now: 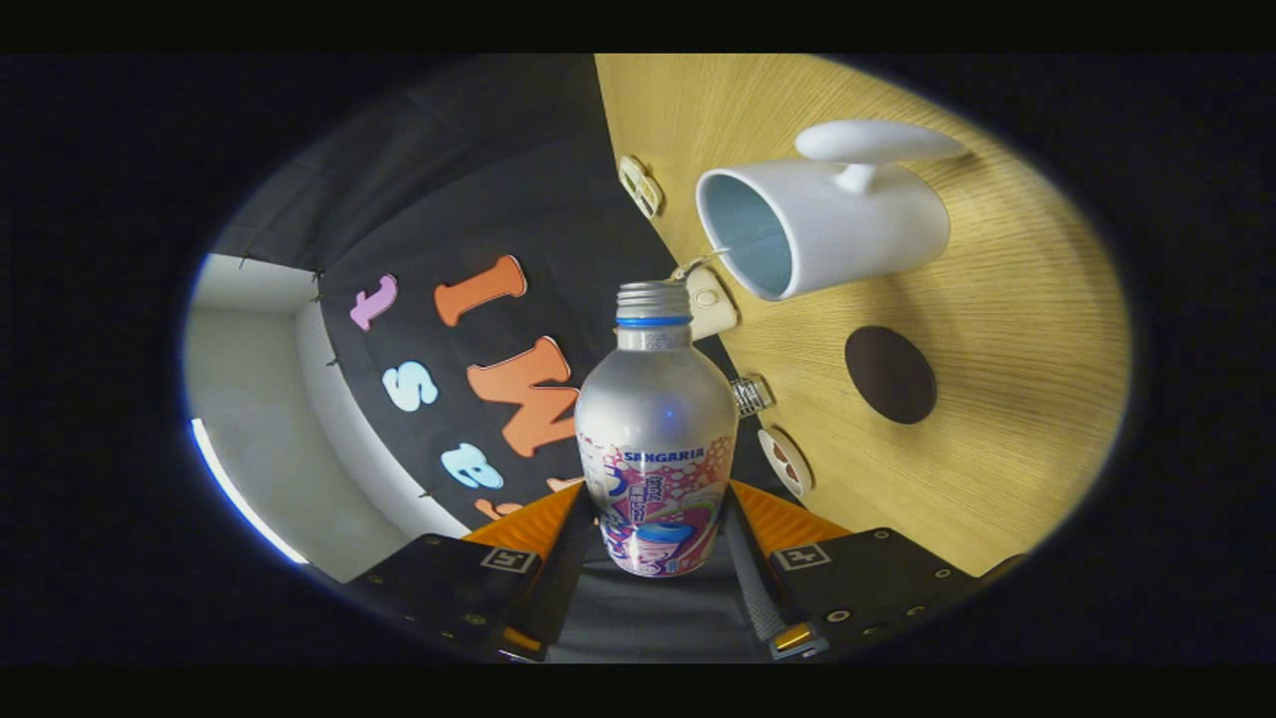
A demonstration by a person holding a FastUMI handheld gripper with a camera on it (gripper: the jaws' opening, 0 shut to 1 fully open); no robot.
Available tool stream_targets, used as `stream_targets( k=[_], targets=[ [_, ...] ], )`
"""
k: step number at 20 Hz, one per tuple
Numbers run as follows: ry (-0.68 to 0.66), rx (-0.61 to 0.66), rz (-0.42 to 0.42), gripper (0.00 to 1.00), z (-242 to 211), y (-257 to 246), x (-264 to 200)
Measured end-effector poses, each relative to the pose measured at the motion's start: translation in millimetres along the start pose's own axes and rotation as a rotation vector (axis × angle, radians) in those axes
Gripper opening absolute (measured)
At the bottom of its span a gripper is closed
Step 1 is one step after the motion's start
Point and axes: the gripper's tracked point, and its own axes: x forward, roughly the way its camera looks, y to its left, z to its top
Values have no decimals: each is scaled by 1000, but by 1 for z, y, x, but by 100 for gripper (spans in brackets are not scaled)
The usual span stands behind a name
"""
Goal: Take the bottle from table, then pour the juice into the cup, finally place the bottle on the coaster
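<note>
The bottle (655,429) sits dead centre in the frame, cap still on, clamped low on its body between the fingers of the gripper (658,538), which are closed in against both sides of it. The whole view is rolled, so the wooden table (1007,329) runs up the right side and the bottle looks tipped toward the pour. Just beyond the cap, in the upper right, the white cup (822,224) shows its open mouth to the neck, nicely lined up. Below the cup lies the dark round coaster (890,374), waiting for the bottle's final set-down.
</note>
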Motion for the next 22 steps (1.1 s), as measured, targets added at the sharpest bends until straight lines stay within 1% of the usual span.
stream_targets(
  k=[13,22],
  targets=[
    [-26,53,13,71,13,2,-6],
    [-34,73,26,71,18,8,-2]
  ],
)
